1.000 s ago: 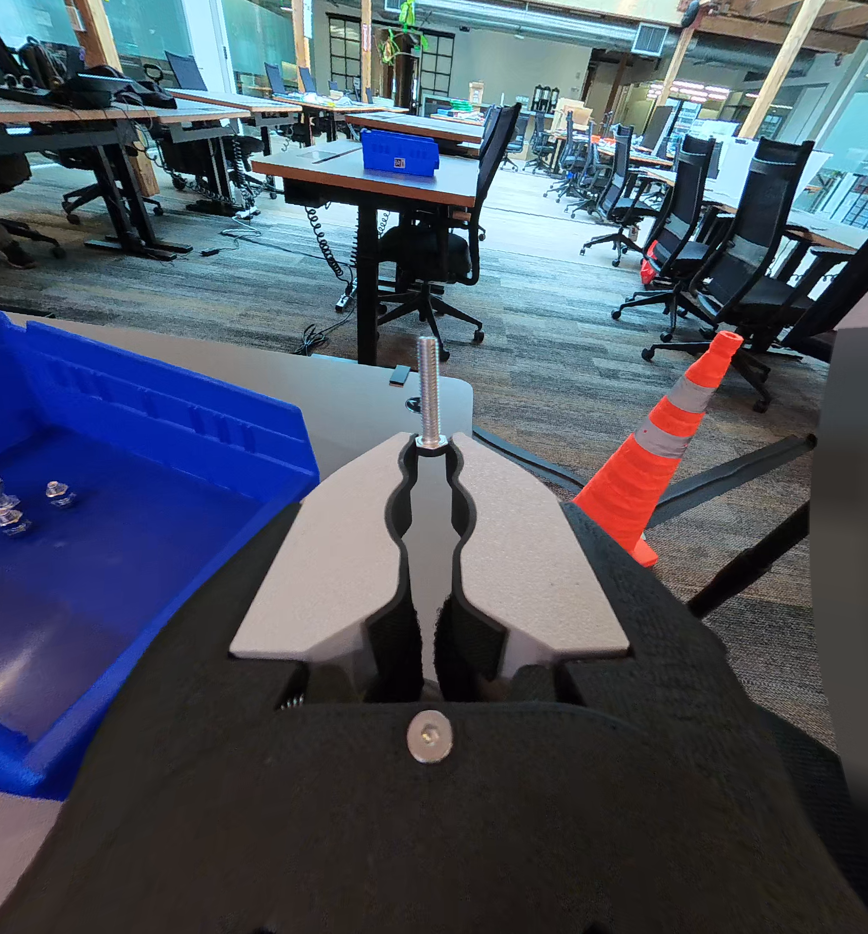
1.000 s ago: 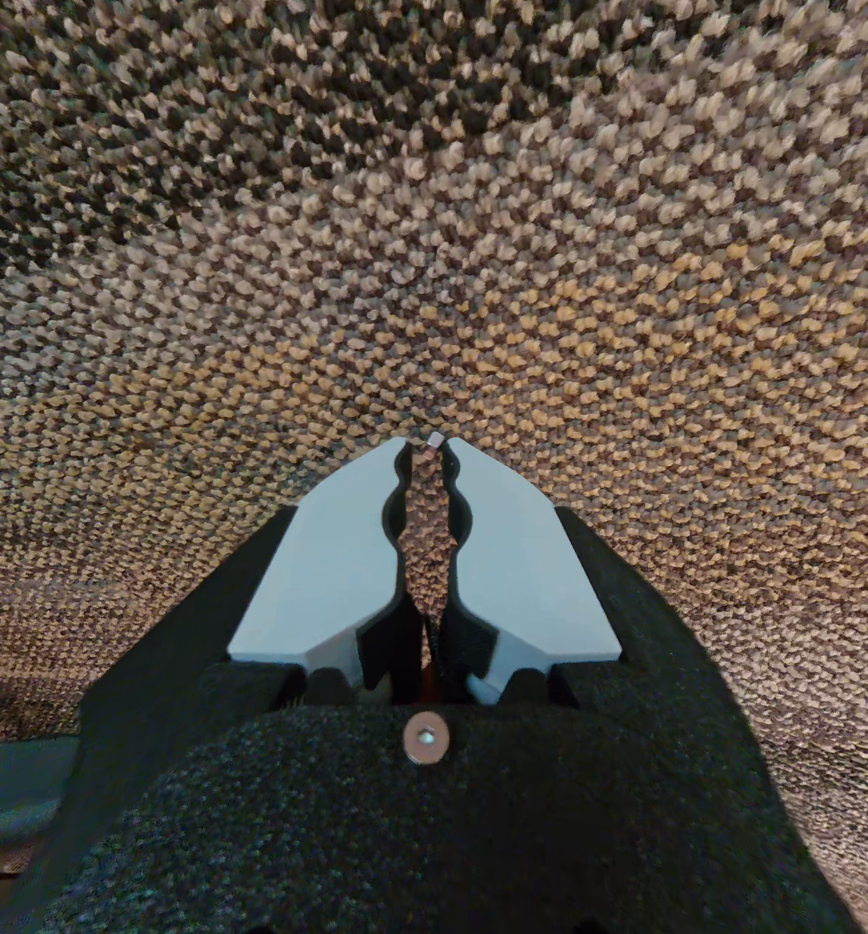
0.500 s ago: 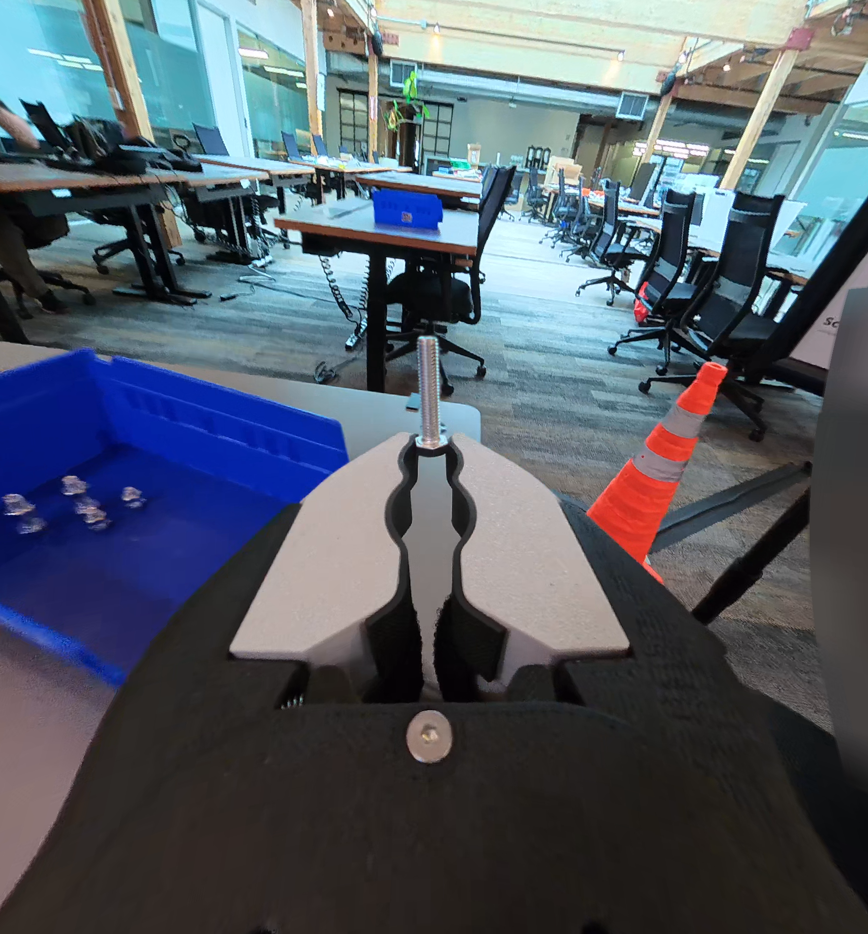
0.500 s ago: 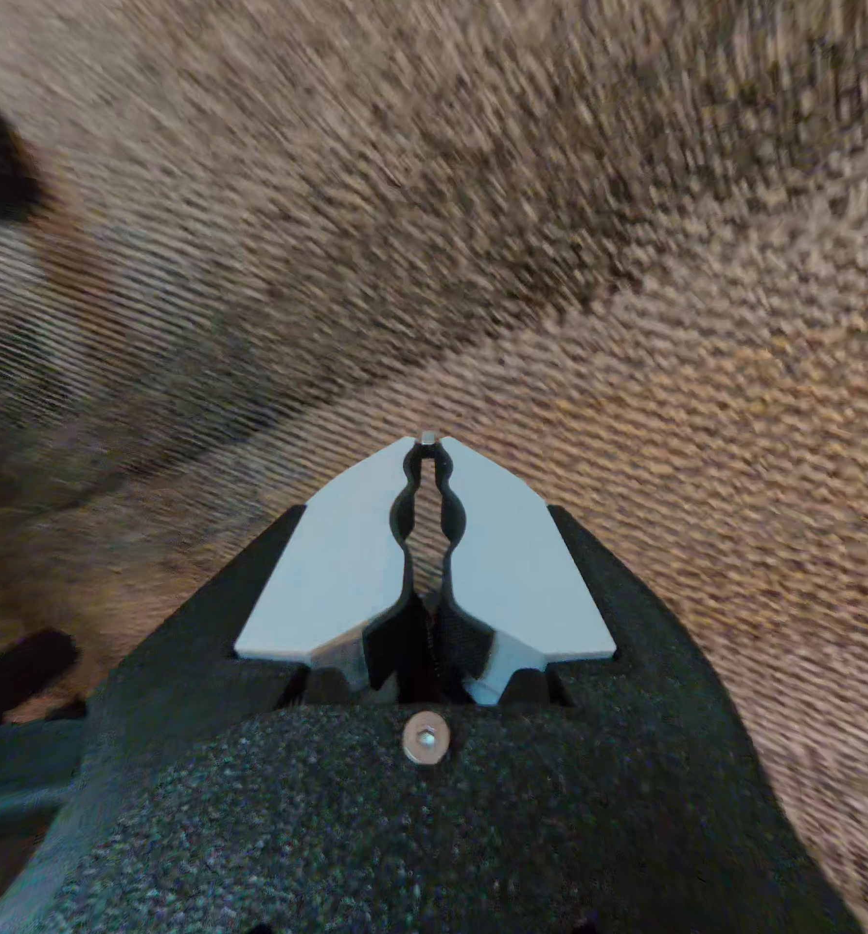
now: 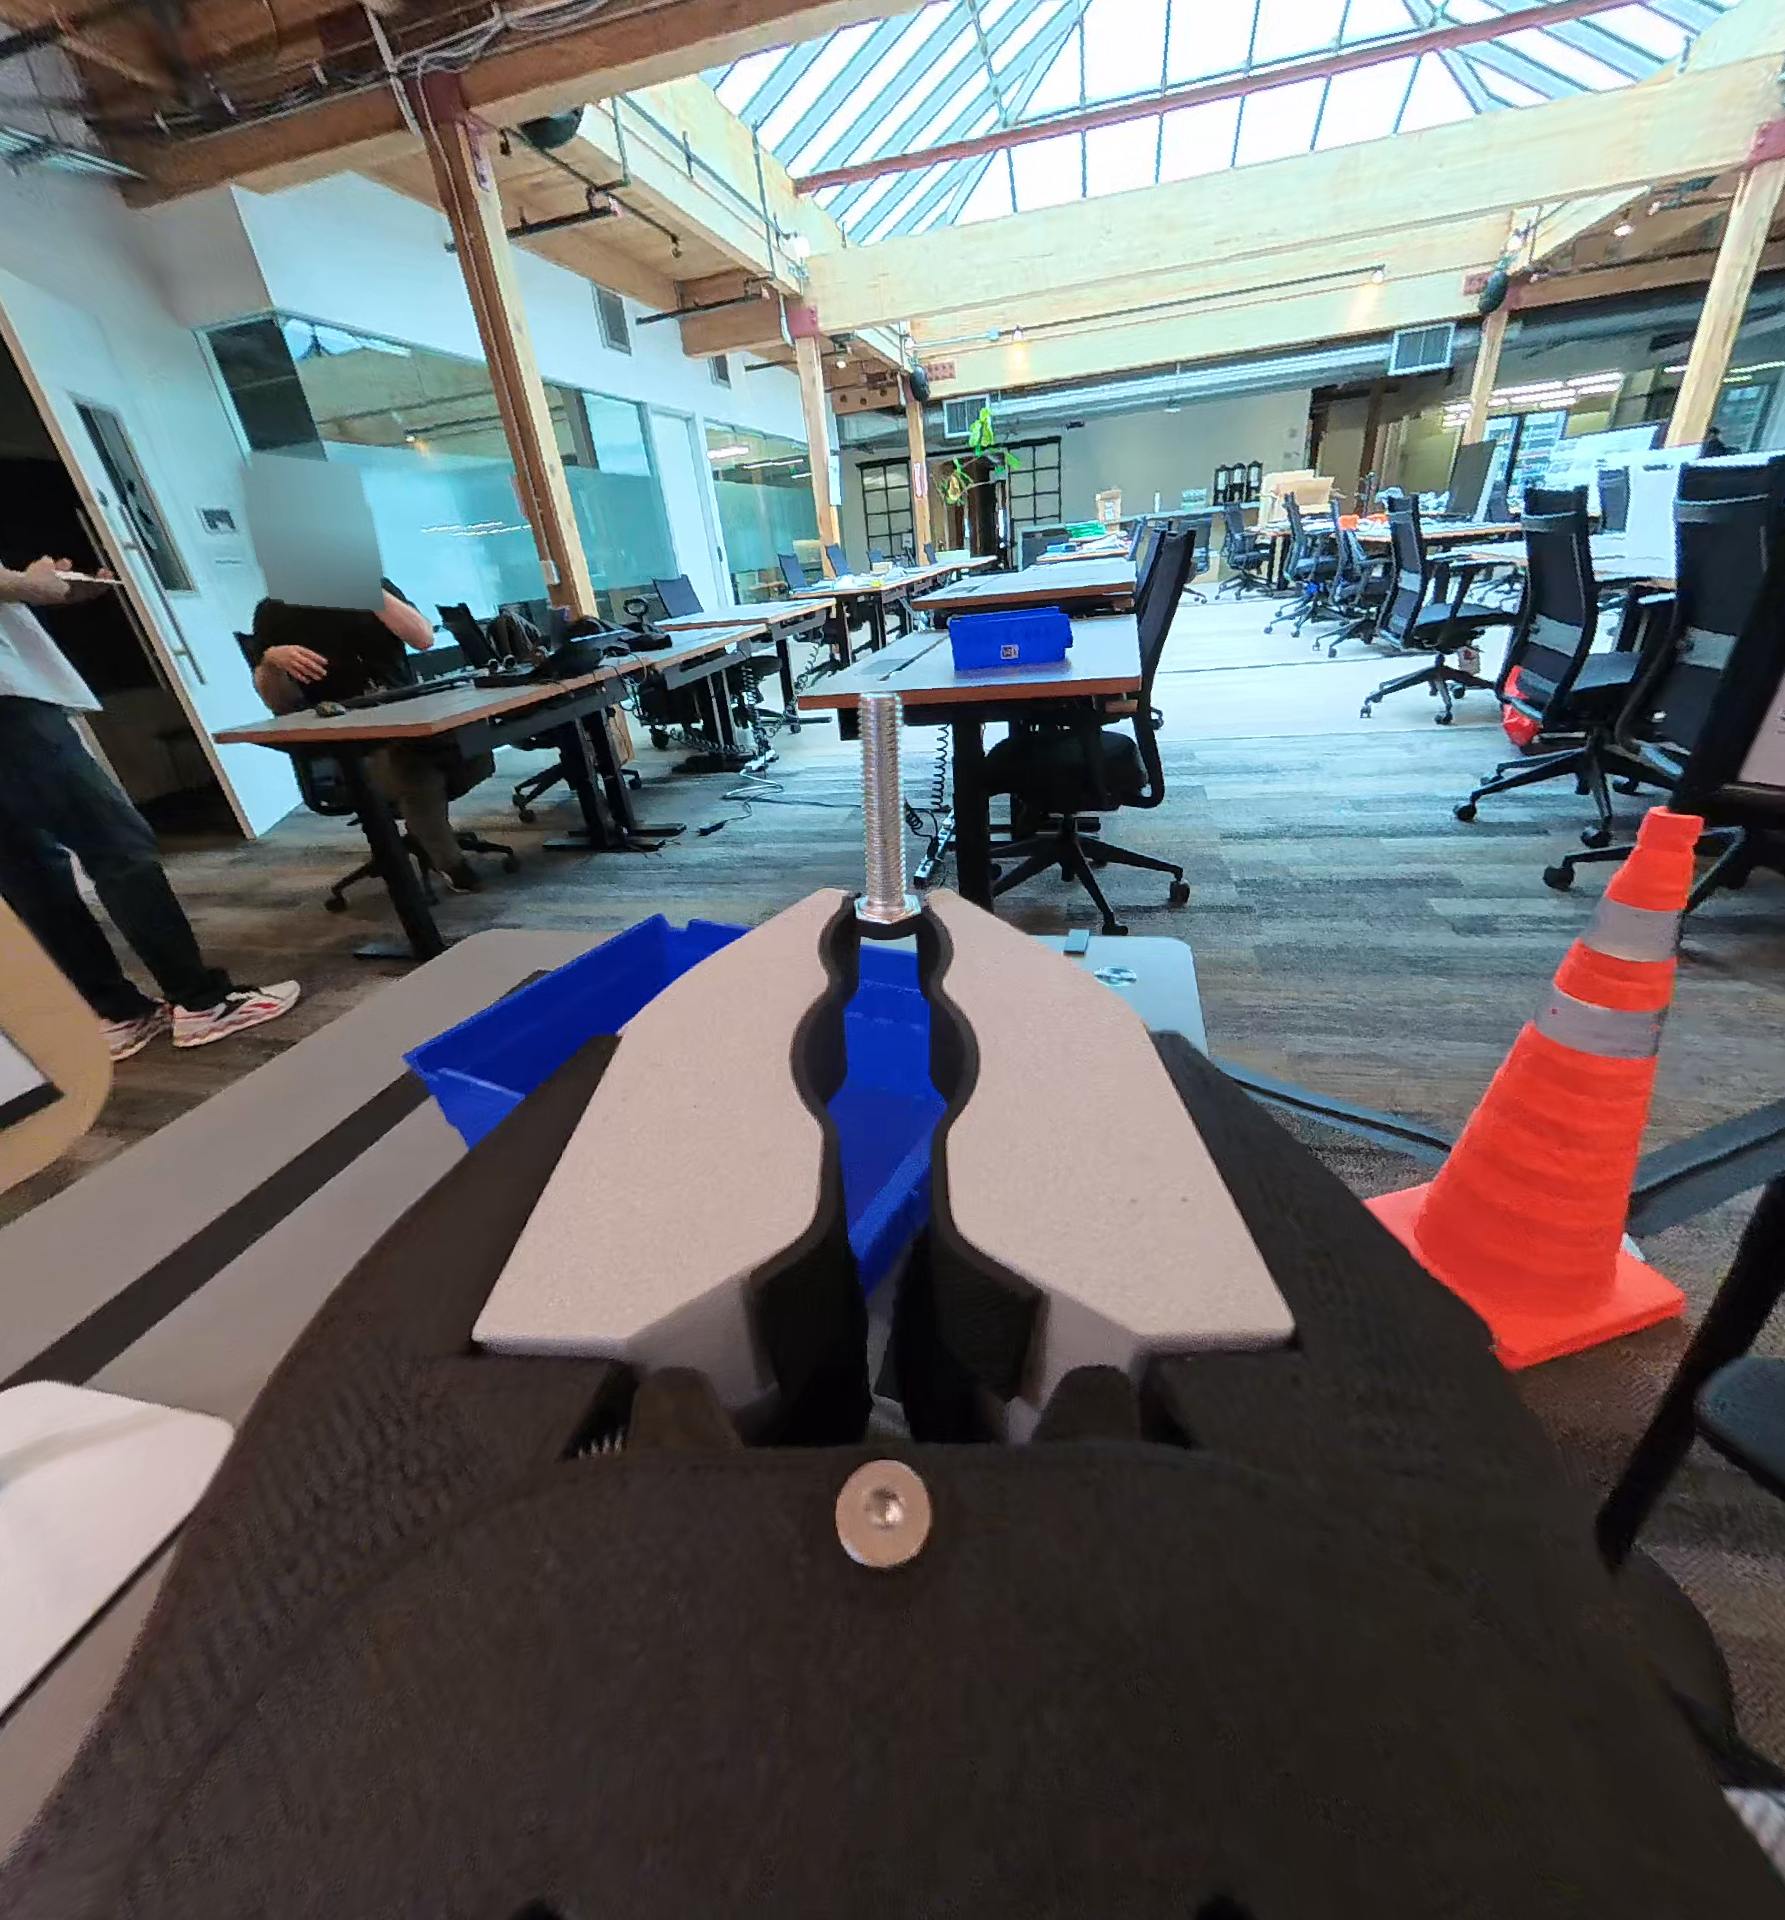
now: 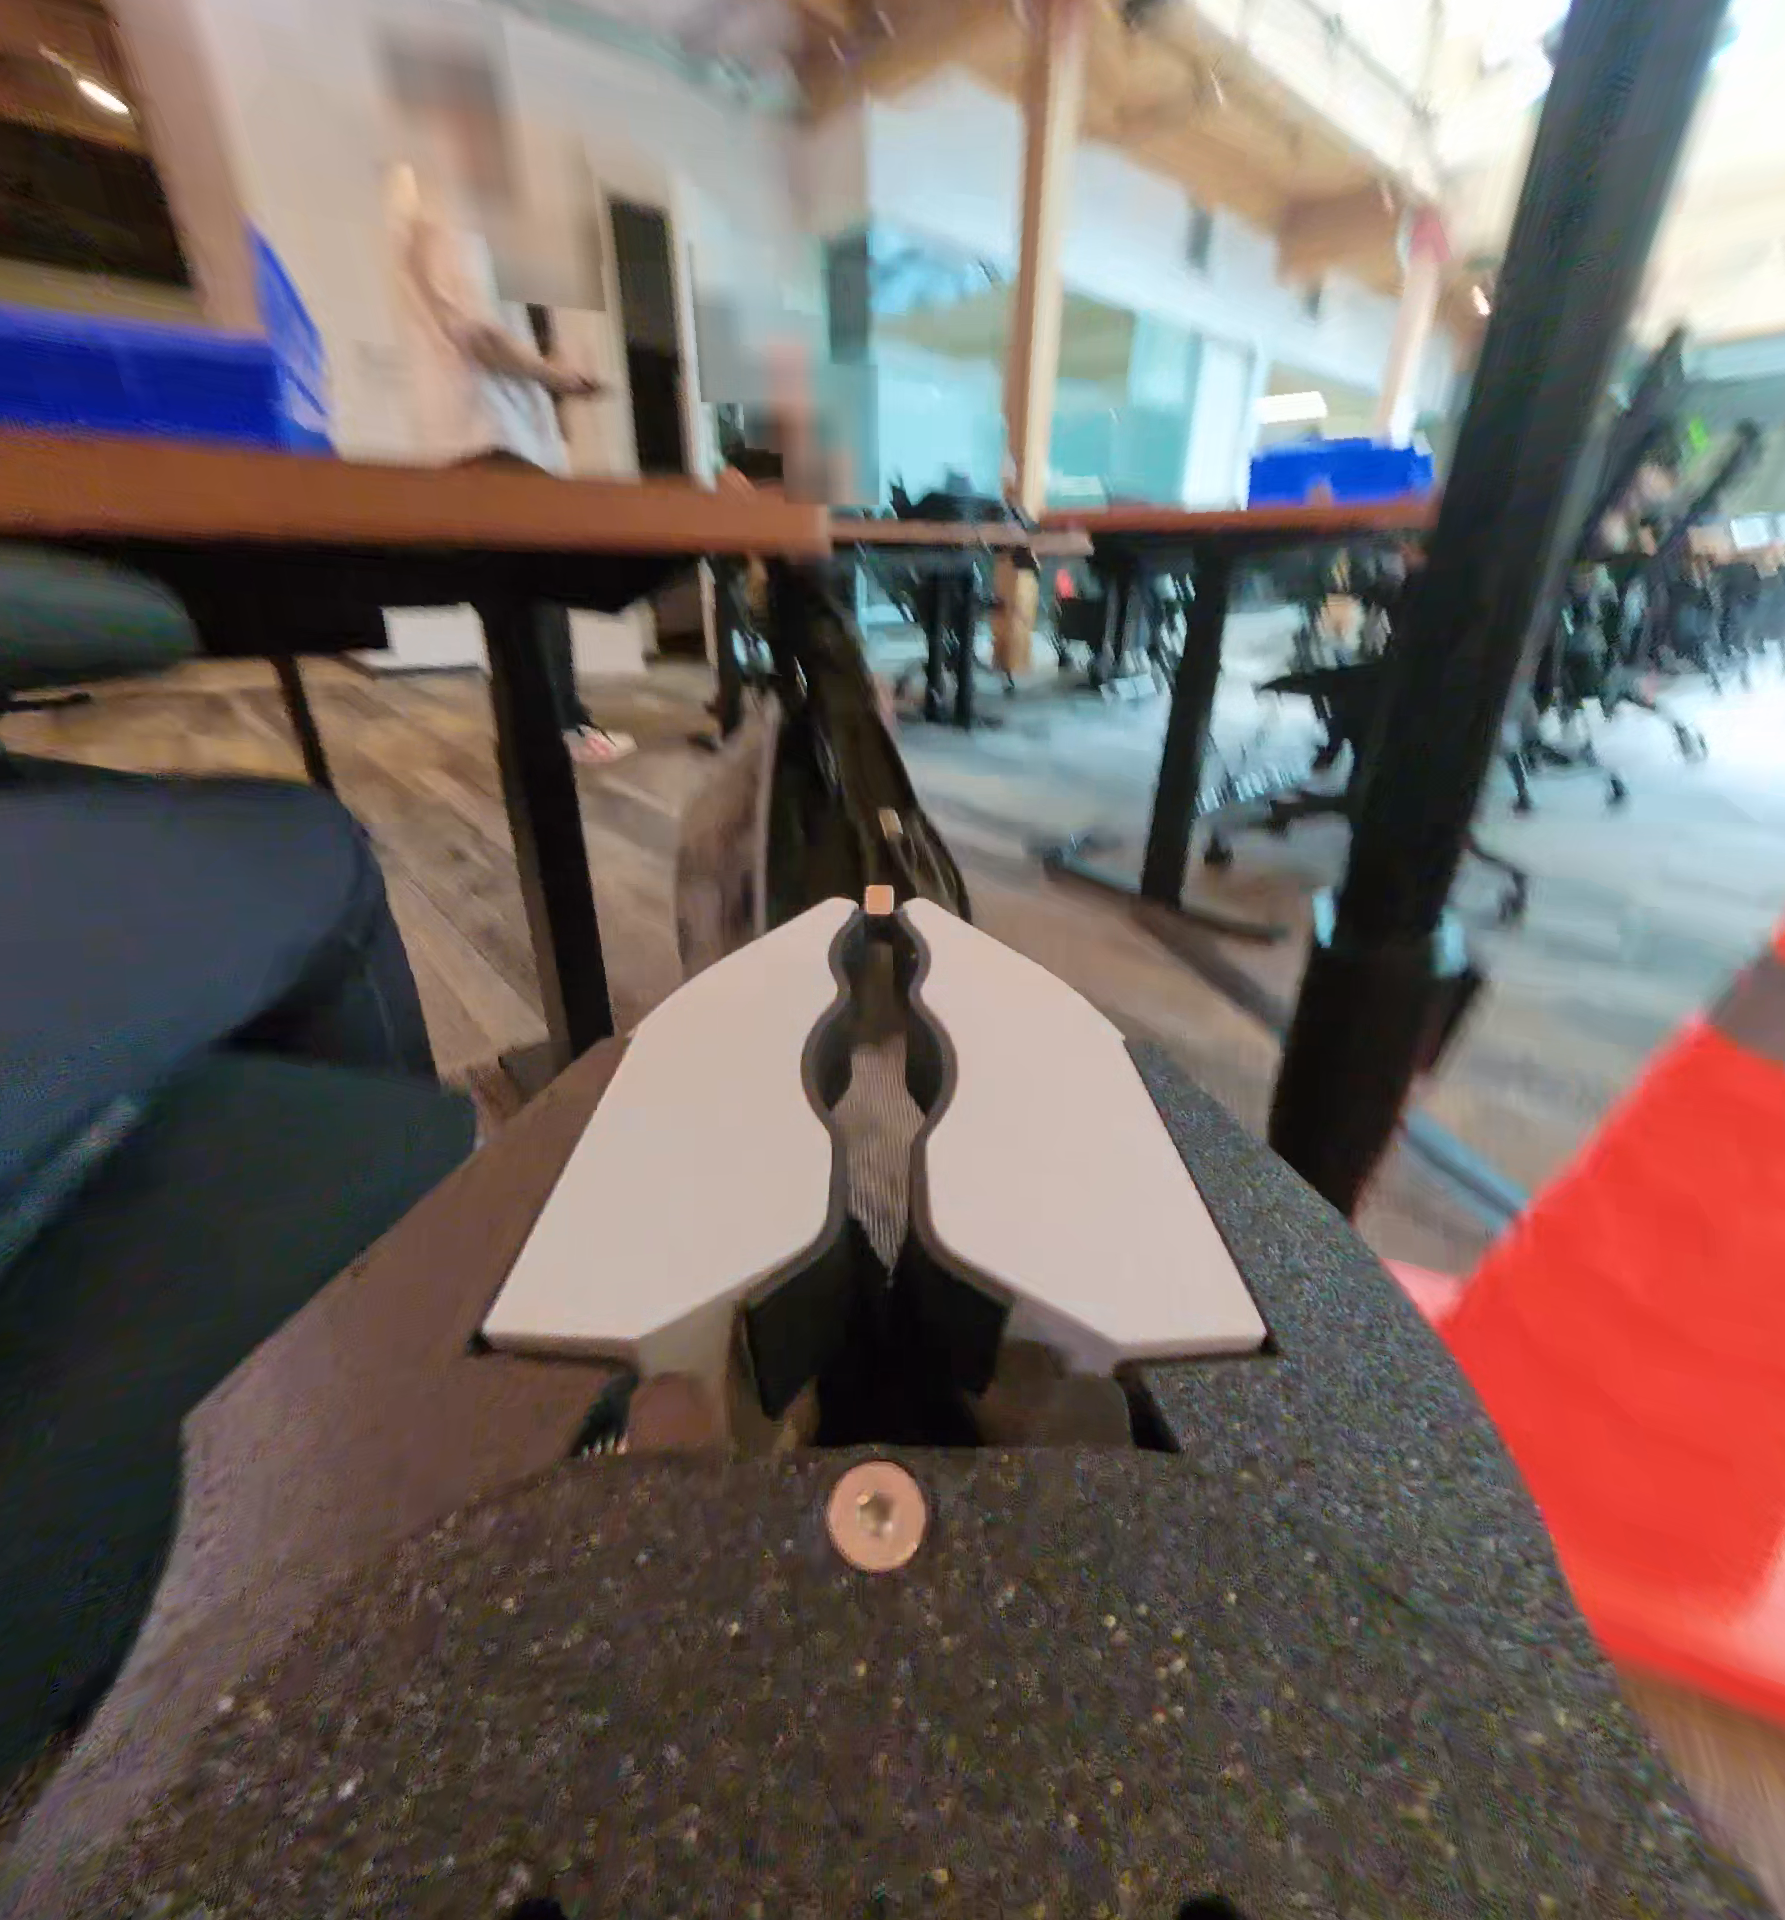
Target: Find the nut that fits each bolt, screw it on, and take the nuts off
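two claws, each closed on something: my left claw [image 5: 886, 914] grips a bolt [image 5: 882, 800] by its head, threaded shank pointing away from me over the blue bin [image 5: 555, 1029] on the bench [image 5: 244, 1174]. my right claw [image 6: 880, 914] pinches a small metal piece [image 6: 880, 900] at its tips (a nut, i judge, though it is too small to be sure), down beside the orange cone [image 6: 1646, 1351]. i take this as the matching step; next i must bring the nut to the bolt's far end, square it, and turn. a sign at far right and the far bin's label carry writing i leave unread.
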A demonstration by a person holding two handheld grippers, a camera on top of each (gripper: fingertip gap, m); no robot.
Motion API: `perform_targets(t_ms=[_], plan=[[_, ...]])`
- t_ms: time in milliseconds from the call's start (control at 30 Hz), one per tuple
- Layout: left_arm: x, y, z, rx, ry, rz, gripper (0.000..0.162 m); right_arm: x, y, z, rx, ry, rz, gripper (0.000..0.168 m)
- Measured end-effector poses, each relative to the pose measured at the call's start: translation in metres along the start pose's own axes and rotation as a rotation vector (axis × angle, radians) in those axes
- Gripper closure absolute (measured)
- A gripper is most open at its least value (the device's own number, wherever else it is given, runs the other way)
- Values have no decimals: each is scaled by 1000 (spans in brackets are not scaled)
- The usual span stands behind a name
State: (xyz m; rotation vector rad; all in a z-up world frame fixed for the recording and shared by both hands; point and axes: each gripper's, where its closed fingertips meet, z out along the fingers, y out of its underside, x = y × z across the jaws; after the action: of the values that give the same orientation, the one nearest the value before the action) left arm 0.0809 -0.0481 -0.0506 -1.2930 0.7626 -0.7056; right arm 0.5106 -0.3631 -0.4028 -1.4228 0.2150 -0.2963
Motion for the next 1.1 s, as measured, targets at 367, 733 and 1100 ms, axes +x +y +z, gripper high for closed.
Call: perform_targets(t_ms=[367,733,1100], plan=[[4,39,-41,-98,92,28,152,-162,-156,92,122,-769,-147,163],[14,62,-63,-123,90,42,152,-377,-205,127,128,-1498,-271,163],[-35,105,-112,-264,-168,88,152,-520,-165,153,-74,-1838,-334,163]])
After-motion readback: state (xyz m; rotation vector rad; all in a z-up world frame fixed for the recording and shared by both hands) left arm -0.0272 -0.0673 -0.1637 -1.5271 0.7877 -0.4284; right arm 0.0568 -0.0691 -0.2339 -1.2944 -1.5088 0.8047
